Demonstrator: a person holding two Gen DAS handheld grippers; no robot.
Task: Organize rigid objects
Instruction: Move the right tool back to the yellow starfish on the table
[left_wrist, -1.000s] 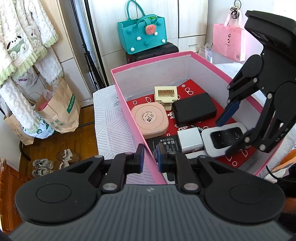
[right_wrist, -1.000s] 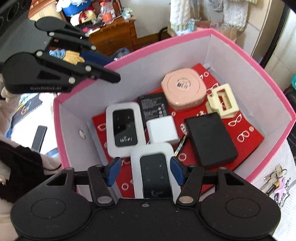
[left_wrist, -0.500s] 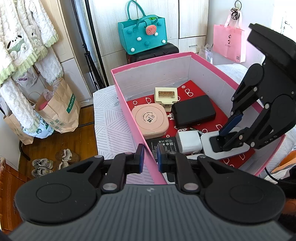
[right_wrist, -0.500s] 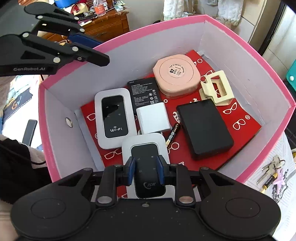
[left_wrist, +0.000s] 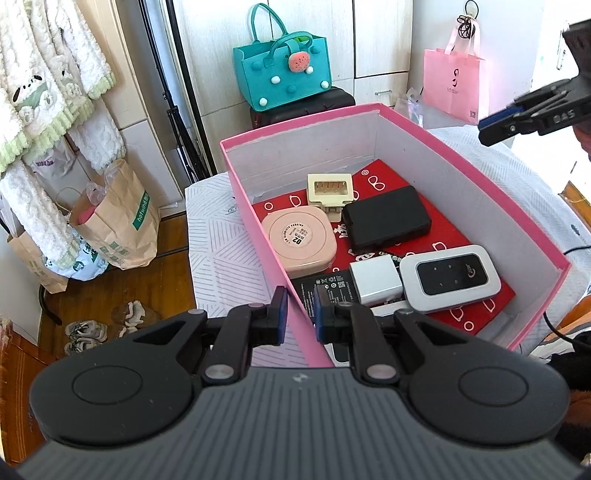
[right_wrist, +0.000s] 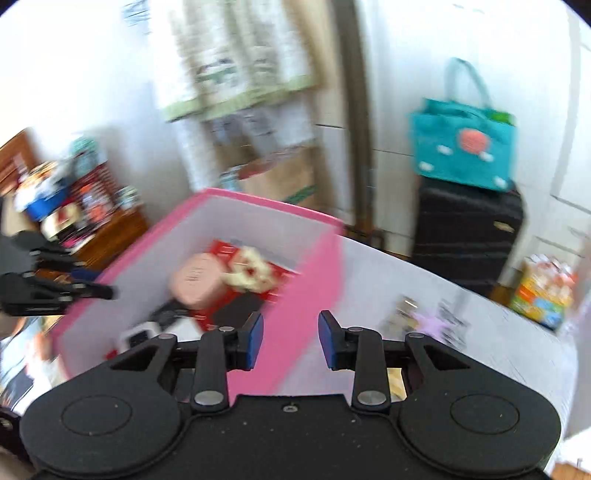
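Observation:
A pink box (left_wrist: 461, 155) stands on a white-covered table. My left gripper (left_wrist: 299, 316) is shut on the box's near wall. Inside on a red liner lie a pink round case (left_wrist: 299, 240), a cream plastic piece (left_wrist: 328, 190), a black block (left_wrist: 386, 221), a white charger cube (left_wrist: 375, 282), a black battery (left_wrist: 325, 286) and a silver WiFi router (left_wrist: 448, 277). My right gripper (right_wrist: 291, 339) hovers outside the box (right_wrist: 306, 266), jaws opening with nothing between them. It shows in the left wrist view as the right gripper (left_wrist: 517, 122), above the box's far right side. The right wrist view is motion-blurred.
A bunch of keys (right_wrist: 424, 321) lies on the table right of the box. A teal bag (left_wrist: 282, 70) sits on a black suitcase (right_wrist: 469, 240) behind the table. A pink bag (left_wrist: 456, 85) hangs at the back right. Paper bags (left_wrist: 114, 221) stand on the floor at left.
My right gripper closed on the silver router, let it go in the box, then rose out and swung away to the right. The left gripper kept its grip and stayed still.

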